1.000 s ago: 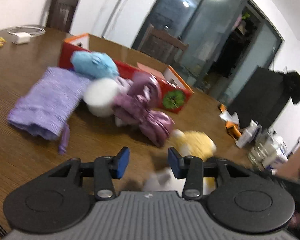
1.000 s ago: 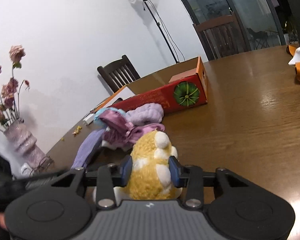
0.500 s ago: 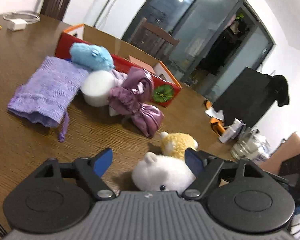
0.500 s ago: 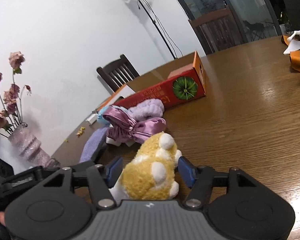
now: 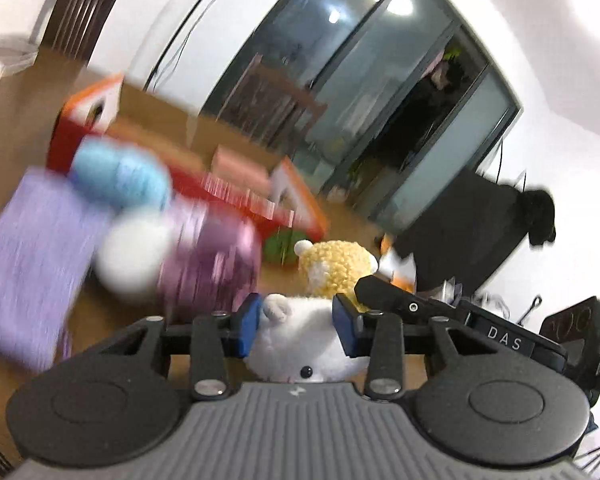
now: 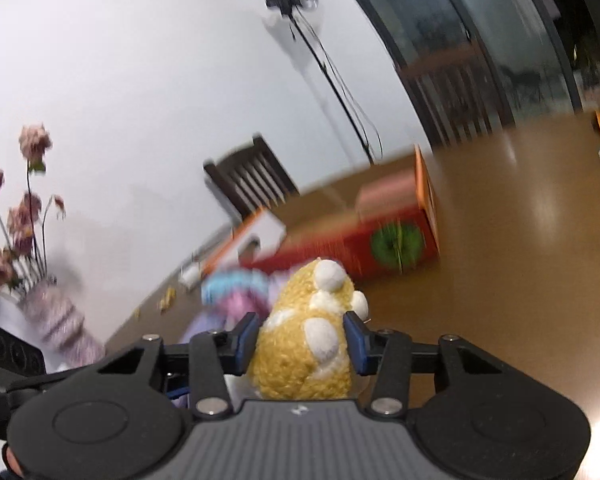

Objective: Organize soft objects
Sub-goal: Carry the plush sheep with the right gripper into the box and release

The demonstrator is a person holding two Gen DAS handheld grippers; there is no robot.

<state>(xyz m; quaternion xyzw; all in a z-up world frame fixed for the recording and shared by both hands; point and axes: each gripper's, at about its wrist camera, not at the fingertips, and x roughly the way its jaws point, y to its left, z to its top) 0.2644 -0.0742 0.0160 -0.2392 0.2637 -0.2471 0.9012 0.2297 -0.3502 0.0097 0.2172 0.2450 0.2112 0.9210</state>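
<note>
Pick-up step: the left gripper point(image 5: 296, 330) jaws are closing on a white plush toy point(image 5: 300, 344), the right gripper point(image 6: 303, 340) jaws on a yellow plush toy point(image 6: 308, 340). Next, probably carry both over the counter point(image 6: 520, 280) into the red box point(image 6: 380, 240) beyond.

Two wrist fisheye views, each looking forward along its hand-held gripper, tilted slightly down over the worktop point(image 5: 16, 120); both share the red box point(image 5: 236, 196) point(image 6: 380, 240).
</note>
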